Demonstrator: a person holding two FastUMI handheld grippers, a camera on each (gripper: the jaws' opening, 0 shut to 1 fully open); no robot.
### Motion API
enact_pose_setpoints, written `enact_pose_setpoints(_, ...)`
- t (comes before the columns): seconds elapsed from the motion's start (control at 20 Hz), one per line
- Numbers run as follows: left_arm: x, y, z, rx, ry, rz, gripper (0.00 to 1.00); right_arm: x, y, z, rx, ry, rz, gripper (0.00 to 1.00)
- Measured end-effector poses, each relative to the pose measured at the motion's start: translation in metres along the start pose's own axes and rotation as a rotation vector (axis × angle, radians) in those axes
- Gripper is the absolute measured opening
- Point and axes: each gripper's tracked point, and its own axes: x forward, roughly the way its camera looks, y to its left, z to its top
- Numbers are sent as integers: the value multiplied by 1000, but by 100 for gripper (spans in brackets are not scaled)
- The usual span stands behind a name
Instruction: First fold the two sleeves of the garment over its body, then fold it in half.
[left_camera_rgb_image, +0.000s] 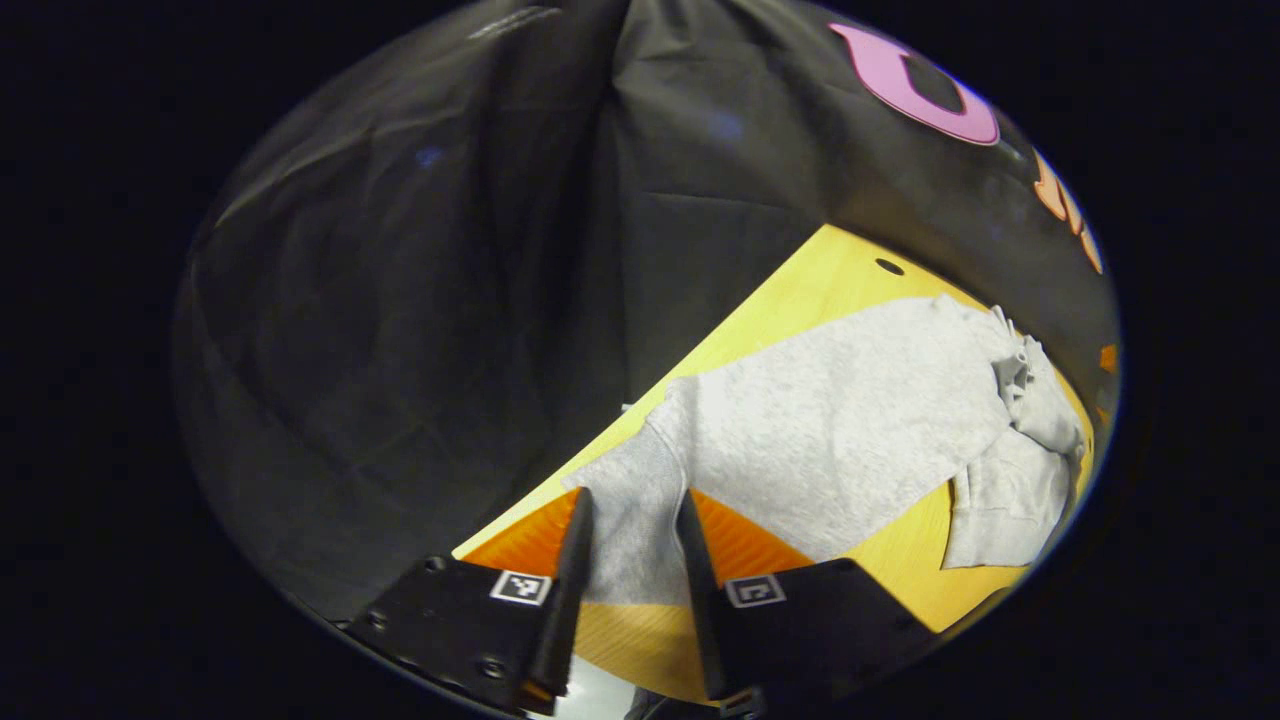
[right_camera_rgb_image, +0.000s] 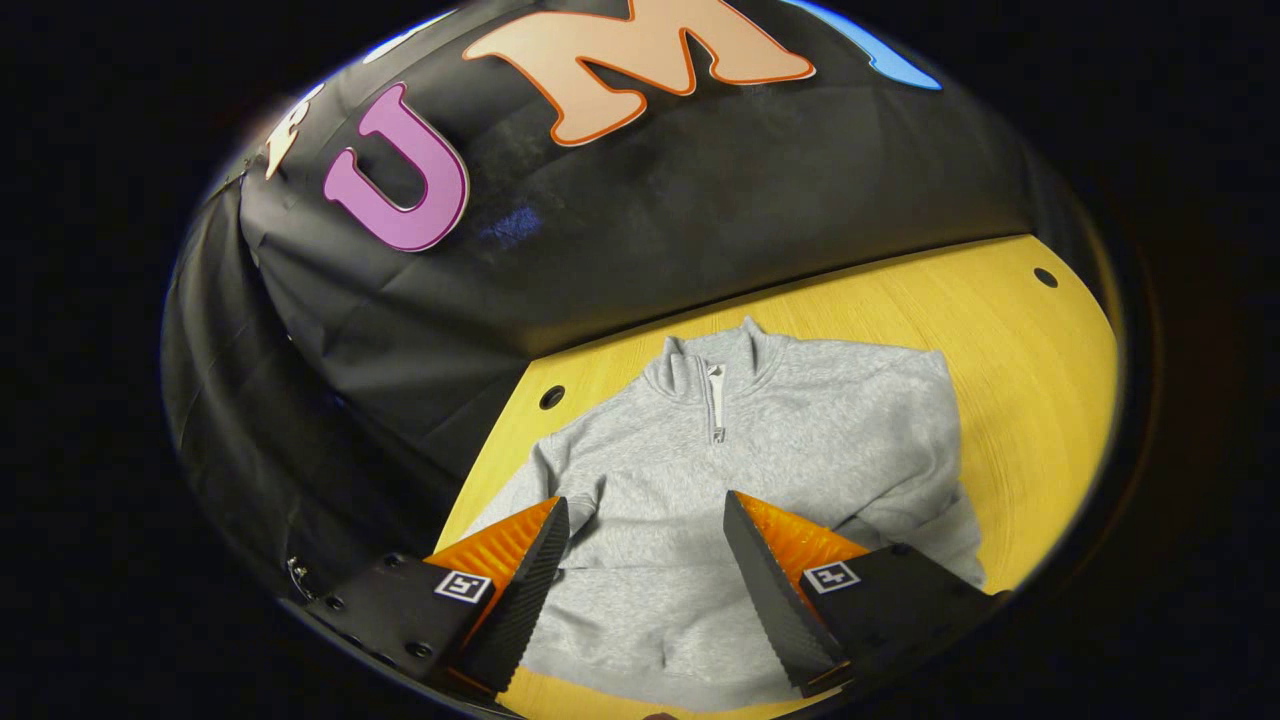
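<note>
One grey garment (right_camera_rgb_image: 740, 470) lies flat on one yellow wooden worktop (right_camera_rgb_image: 1030, 390), with two grippers above it and two round holes visible in the worktop in the right gripper view.

In the left gripper view, the booth's black wall takes up the left side, and the worktop's edge runs diagonally up toward the right. The left gripper (left_camera_rgb_image: 632, 500) stands released, its fingers apart, with a sleeve (left_camera_rgb_image: 635, 500) of the garment lying between them on the worktop; whether the fingers touch the cloth cannot be told. From there the garment's body stretches away to the right, and its collar end (left_camera_rgb_image: 1020, 370) lies bunched near the far right. A second sleeve (left_camera_rgb_image: 1005, 505) hangs toward the near side. Bare worktop shows along the wall side of the garment, with one hole (left_camera_rgb_image: 889, 267) beyond it.

In the right gripper view, a hole (right_camera_rgb_image: 551, 397) sits at the left by the wall, just beside the garment's left shoulder. The garment's long axis runs from the near edge away toward the wall, collar (right_camera_rgb_image: 715, 360) and short zip (right_camera_rgb_image: 716, 400) pointing at the wall. The right gripper (right_camera_rgb_image: 646, 520) hangs over the chest and hem, jaws wide apart and holding nothing. To the right of the garment a broad strip of bare worktop lies open, with the other hole (right_camera_rgb_image: 1045, 277) near its far right corner.
</note>
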Motion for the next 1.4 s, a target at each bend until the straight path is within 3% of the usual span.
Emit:
enact_pose_setpoints(0.05,0,-5,3,7,-7,-9,39,-2,-3,1,-1,-4,-2,92)
enact_pose_setpoints(0.15,2,-9,2,33,-1,0,13,-8,-9,3,-1,-11,-5,92)
enact_pose_setpoints(0.25,2,-11,5,50,25,-1,1,-13,-16,4,-7,-13,-11,92)
enact_pose_setpoints(0.3,0,-14,6,49,35,-16,0,-16,-19,4,-14,-15,-15,97)
enact_pose_setpoints(0.45,-3,-19,26,40,21,-39,0,-28,-32,6,-38,-24,-30,97)
enact_pose_setpoints(0.5,-3,-24,34,43,3,-40,0,-31,-35,6,-40,-28,-34,92)
enact_pose_setpoints(0.6,-4,-38,55,45,-31,-58,0,-37,-43,5,-37,-27,-42,97)
enact_pose_setpoints(0.7,-6,-49,74,58,-62,-66,0,-43,-51,6,-31,-33,-48,92)
enact_pose_setpoints(0.9,-10,-71,104,73,-86,-108,0,-61,-69,8,-29,-51,-67,92)
enact_pose_setpoints(0.95,-11,-76,112,82,-95,-116,0,-67,-74,9,-26,-58,-74,97)
enact_pose_setpoints(1.0,-9,-85,118,93,-106,-123,0,-73,-79,10,-23,-64,-81,92)
enact_pose_setpoints(1.05,-8,-94,124,103,-113,-133,0,-78,-85,10,-21,-69,-88,97)
enact_pose_setpoints(1.3,-11,-153,156,156,-164,-208,0,-104,-113,9,-11,-94,-131,97)
enact_pose_setpoints(1.35,-13,-166,163,173,-180,-224,0,-110,-120,8,-4,-98,-138,92)
enact_pose_setpoints(1.4,-14,-181,168,192,-193,-243,0,-117,-125,7,3,-102,-145,97)
